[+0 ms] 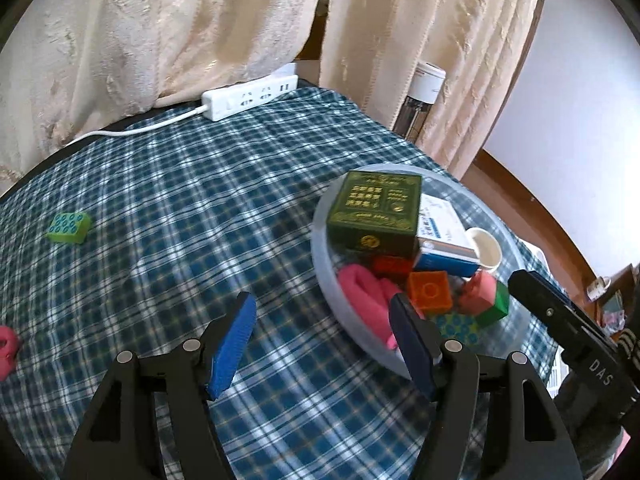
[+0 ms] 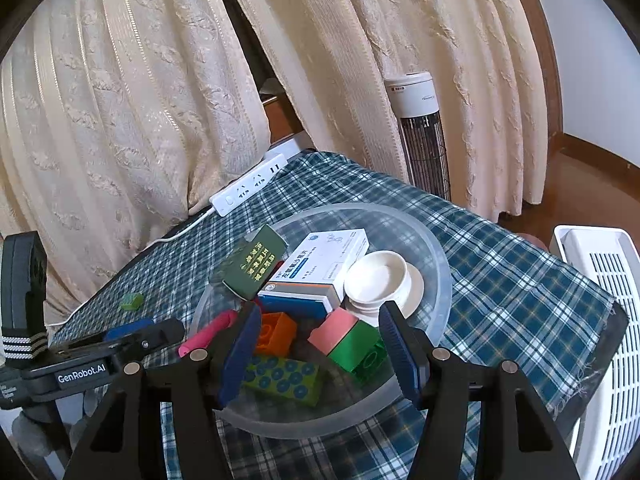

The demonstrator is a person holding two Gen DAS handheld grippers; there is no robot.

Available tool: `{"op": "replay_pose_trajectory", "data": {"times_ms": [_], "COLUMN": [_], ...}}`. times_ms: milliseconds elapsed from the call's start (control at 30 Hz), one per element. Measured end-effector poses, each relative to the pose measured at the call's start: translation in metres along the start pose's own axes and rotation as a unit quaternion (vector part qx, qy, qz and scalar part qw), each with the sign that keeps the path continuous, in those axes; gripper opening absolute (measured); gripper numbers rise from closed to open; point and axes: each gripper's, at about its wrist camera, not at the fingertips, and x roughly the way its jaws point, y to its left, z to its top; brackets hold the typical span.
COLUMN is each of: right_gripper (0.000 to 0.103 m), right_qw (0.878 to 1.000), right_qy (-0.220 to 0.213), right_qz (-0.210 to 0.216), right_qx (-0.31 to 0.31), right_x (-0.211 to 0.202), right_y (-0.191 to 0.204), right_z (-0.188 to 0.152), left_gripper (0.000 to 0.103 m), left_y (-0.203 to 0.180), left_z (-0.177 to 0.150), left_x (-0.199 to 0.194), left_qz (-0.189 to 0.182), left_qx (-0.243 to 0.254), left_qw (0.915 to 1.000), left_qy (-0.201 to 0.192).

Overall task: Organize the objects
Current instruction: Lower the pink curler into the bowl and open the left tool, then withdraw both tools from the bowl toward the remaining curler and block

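Note:
A translucent grey bowl (image 1: 320, 240) (image 2: 440, 280) on the plaid cloth holds a dark green box (image 1: 376, 212) (image 2: 252, 268), a white and blue carton (image 2: 320, 264), a small white cup (image 2: 376, 276), a pink roll (image 1: 368, 292), an orange brick (image 2: 276, 334), a pink-and-green block (image 2: 348, 336) and a studded green brick (image 2: 284, 376). My left gripper (image 1: 322, 344) stands open and empty at the bowl's left rim. Above the bowl's near side hangs my right gripper (image 2: 320, 354), open, its pads touching nothing. A loose green brick (image 1: 68, 228) (image 2: 132, 301) lies far left, and a pink piece (image 1: 6, 350) sits at the picture's left edge.
A white power strip (image 1: 248, 96) (image 2: 248, 188) with its cord lies at the table's back edge under cream curtains. A tower fan (image 2: 420, 132) stands behind the table. A white slatted basket (image 2: 604, 320) sits off the right edge.

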Motion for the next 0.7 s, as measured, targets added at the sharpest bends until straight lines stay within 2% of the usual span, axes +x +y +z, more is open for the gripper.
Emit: {"op": "replay_pose_trajectory", "data": {"times_ms": [67, 433, 700], "right_gripper": [0.070, 0.070, 0.071], "right_qw": [1.000, 1.000, 1.000], "right_qy": [-0.001, -0.005, -0.002], "right_qz": [0.002, 0.002, 0.013], "right_qx": [0.000, -0.011, -0.026], "right_x": [-0.001, -0.003, 0.000], "right_y": [0.003, 0.022, 0.043], "right_z": [-0.001, -0.001, 0.000], "left_gripper": [0.070, 0.070, 0.070], "left_y": [0.003, 0.025, 0.055], "left_z": [-0.002, -0.011, -0.020], "left_x": [-0.001, -0.013, -0.023], "left_qz": [0.007, 0.039, 0.071], "left_qx": [-0.001, -0.010, -0.026], "left_qw": [1.0000, 0.9991, 0.9971], "left_qy": [-0.001, -0.011, -0.016]}}
